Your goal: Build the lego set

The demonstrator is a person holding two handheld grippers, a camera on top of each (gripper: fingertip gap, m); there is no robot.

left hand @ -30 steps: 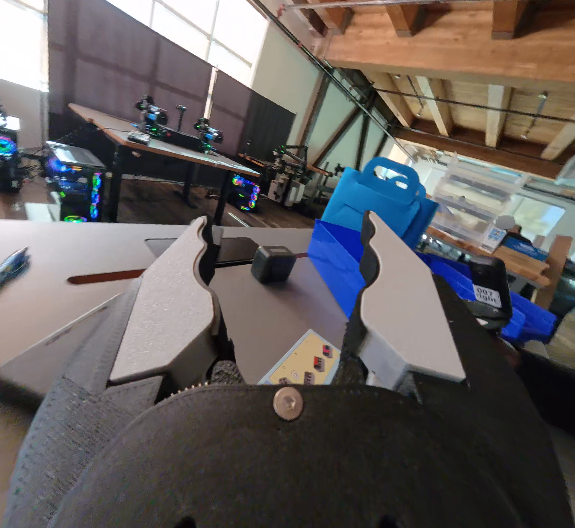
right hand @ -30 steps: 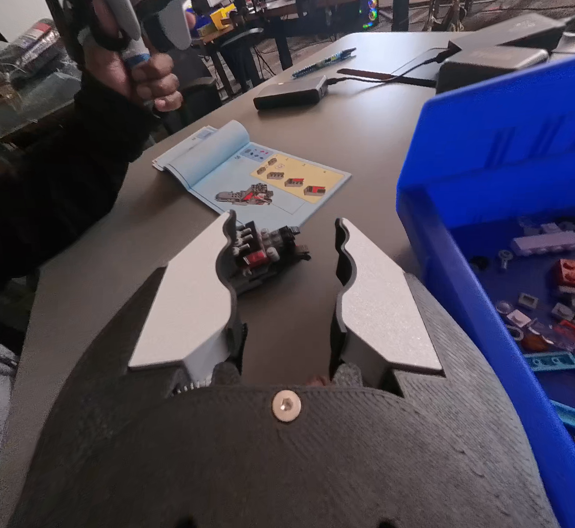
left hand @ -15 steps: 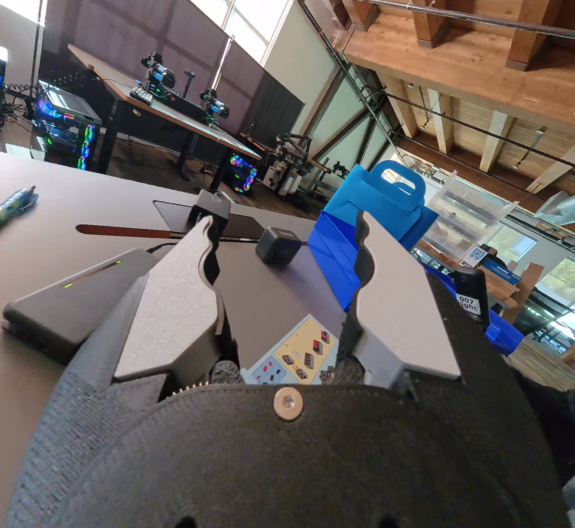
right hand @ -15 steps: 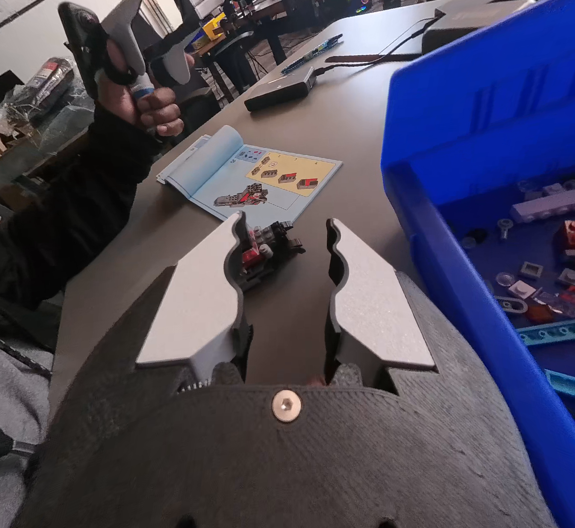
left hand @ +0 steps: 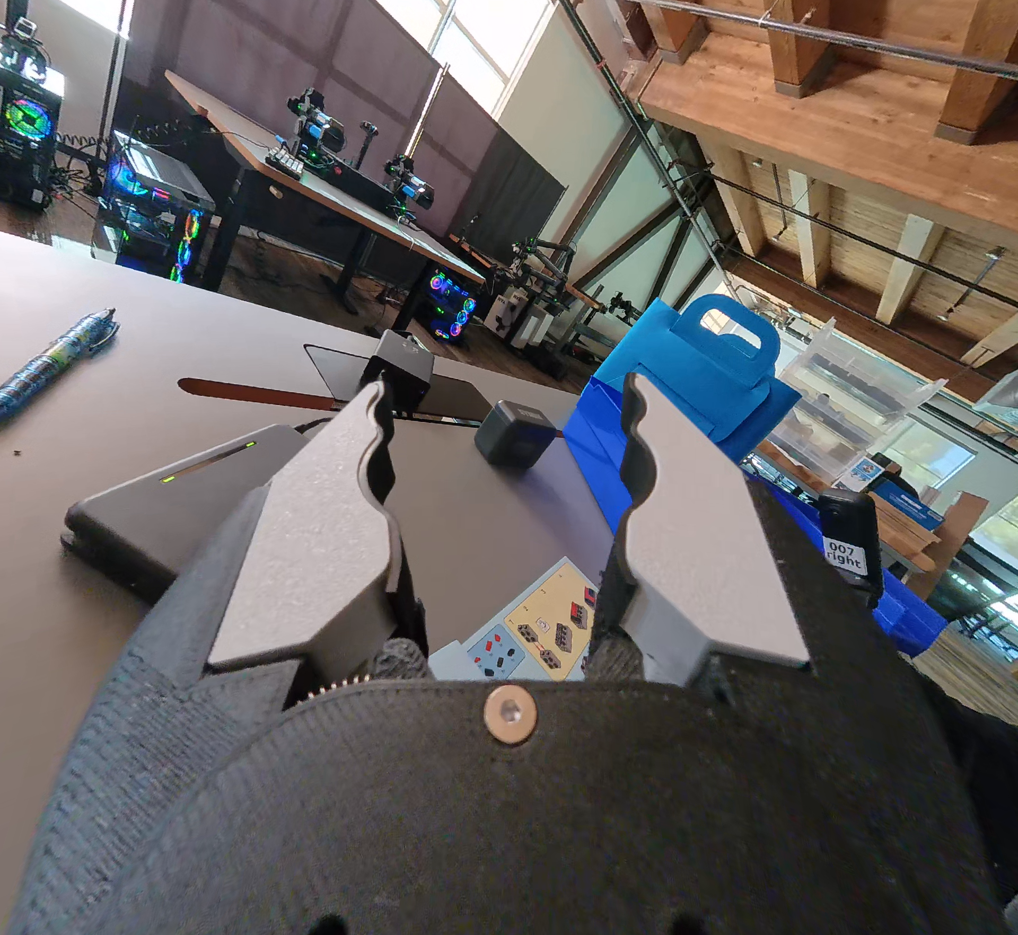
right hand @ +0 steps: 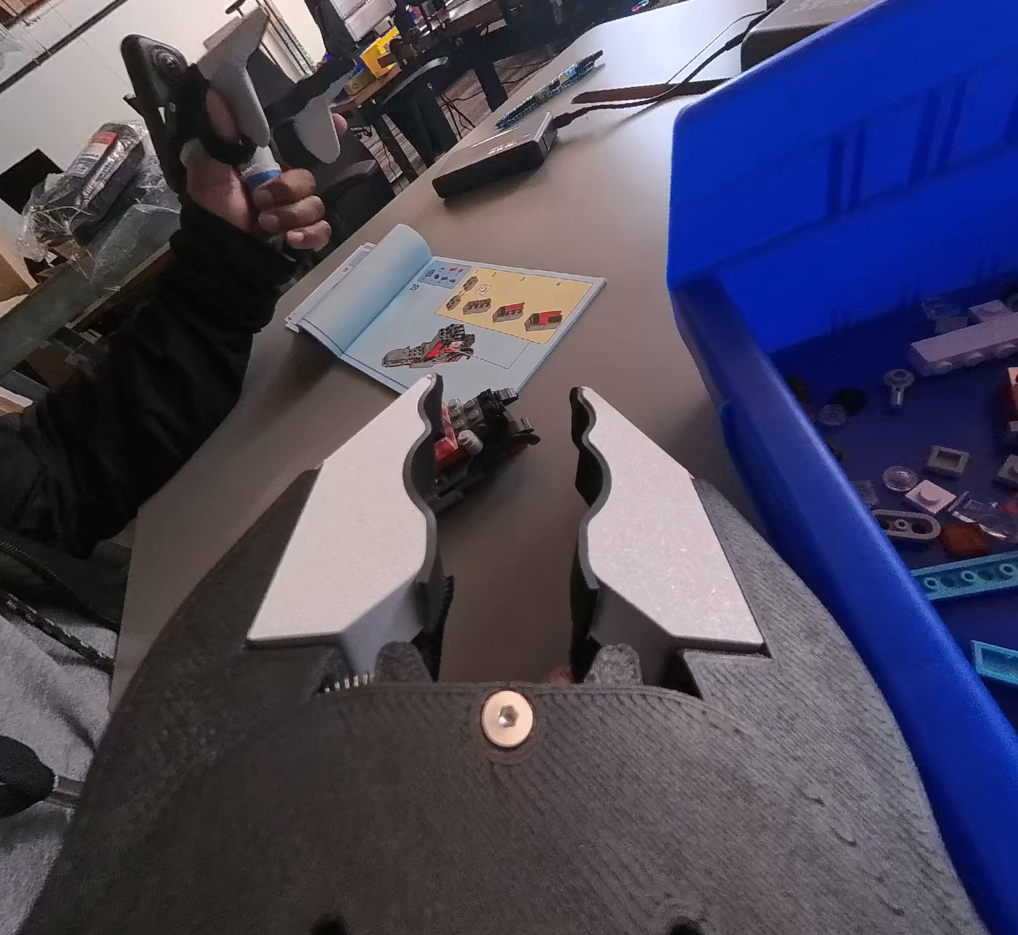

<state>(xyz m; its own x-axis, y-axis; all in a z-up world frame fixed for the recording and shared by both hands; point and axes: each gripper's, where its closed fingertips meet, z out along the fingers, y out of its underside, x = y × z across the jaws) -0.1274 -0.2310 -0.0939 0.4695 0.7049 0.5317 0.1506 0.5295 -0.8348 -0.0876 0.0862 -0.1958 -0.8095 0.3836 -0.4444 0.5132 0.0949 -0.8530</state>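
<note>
My right gripper [right hand: 504, 402] hung low over the dark table [right hand: 617, 181], jaws spread wide and holding nothing. The half-built lego model [right hand: 485, 432], black and grey with a red patch, lay on the table just past my fingertips, its near end hidden behind my left finger. It was touching neither finger as far as I could tell.

Just beyond the model lay the open instruction booklet [right hand: 440, 314], showing a yellow panel of small sub-steps and a drawing of the bigger build. To the right stood the blue bin [right hand: 826, 203], with loose pieces [right hand: 936, 473] scattered over its floor: grey plates, a teal beam, small round bits.

My left gripper [left hand: 507, 396] was up in the air on the far left, tilted toward the ceiling, jaws apart and empty too. From its own camera I caught only a corner of the booklet between the fingers, plus a pen [left hand: 55, 358], a flat black box [left hand: 165, 501] and a small black cube [left hand: 515, 440] farther off on the table.

By my reading, this was a pause between pieces: the model was set down, nothing was in hand, the page was open for checking. The next move, I judged, called for one of two things. Either I brought my right jaws around the model squarely and closed, or I swung right into the bin for the next part. My left had to come down to steady the model before any pressing.
</note>
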